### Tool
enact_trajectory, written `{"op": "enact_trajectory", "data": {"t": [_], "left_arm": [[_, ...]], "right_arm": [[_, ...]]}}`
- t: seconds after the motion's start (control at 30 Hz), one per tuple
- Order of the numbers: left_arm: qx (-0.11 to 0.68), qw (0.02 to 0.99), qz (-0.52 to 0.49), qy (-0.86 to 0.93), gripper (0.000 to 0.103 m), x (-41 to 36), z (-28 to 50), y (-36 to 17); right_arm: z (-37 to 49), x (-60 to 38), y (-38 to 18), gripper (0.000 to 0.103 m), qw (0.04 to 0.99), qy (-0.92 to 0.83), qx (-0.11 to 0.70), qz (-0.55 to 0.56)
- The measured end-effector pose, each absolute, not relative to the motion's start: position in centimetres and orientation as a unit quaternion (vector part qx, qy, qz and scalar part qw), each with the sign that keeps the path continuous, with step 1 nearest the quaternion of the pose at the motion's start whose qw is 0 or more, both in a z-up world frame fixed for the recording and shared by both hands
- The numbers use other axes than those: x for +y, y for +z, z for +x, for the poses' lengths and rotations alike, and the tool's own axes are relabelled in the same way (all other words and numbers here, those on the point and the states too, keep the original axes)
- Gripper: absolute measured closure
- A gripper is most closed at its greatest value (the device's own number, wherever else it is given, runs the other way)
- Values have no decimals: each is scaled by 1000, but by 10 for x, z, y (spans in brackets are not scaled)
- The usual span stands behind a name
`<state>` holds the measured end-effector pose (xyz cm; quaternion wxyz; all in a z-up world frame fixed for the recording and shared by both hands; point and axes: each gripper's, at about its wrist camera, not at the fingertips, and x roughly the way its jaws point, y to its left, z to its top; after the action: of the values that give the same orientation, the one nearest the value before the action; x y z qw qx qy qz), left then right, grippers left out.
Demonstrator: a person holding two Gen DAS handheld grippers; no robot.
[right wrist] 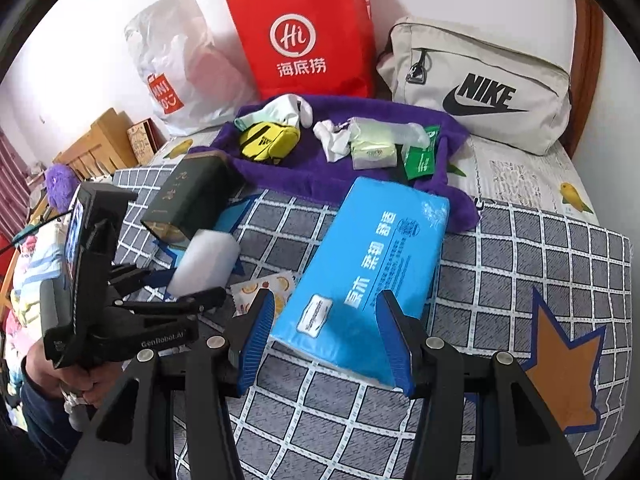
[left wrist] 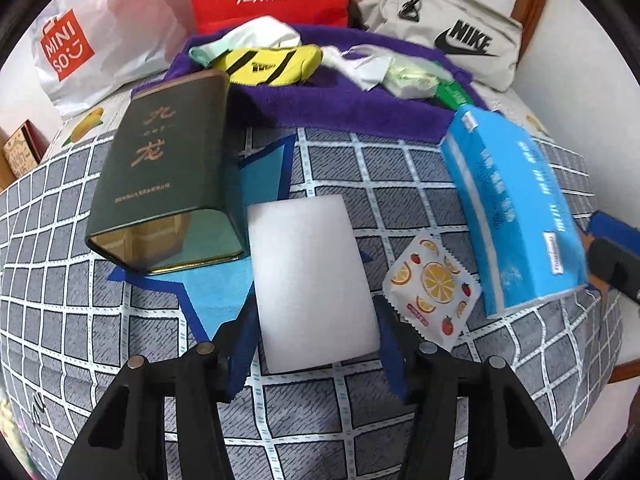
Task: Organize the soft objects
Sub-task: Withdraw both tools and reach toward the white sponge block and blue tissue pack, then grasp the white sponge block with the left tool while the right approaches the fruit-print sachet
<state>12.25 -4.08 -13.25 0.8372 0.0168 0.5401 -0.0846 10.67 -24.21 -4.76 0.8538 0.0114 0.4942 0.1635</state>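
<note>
Here, green tin (left wrist: 160,168): open, empty | red bag (right wrist: 308,36): contents hidden

Red paper bag (right wrist: 308,36) beside white plastic bag (right wrist: 180,64), beige Nike bag (right wrist: 480,80), dark green tin (left wrist: 164,172) lying on checked cloth (right wrist: 520,248)

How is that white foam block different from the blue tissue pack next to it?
The white foam block is plain and unmarked; the blue tissue pack carries printed text and a label. The block is the smaller of the two. The block sits between the jaws of the left gripper, the pack between those of the right gripper. Both are soft, rectangular and above the checked bedsheet.
</note>
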Motion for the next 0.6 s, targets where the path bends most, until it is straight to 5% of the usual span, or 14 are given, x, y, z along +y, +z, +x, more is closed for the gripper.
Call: {"op": "enact_trajectory", "data": {"t": [0.6], "left_arm": [[501,862,-4,-72,52,19,66,-105]], "right_arm": [[80,-163,-65,50,849,210,481,-68]]}}
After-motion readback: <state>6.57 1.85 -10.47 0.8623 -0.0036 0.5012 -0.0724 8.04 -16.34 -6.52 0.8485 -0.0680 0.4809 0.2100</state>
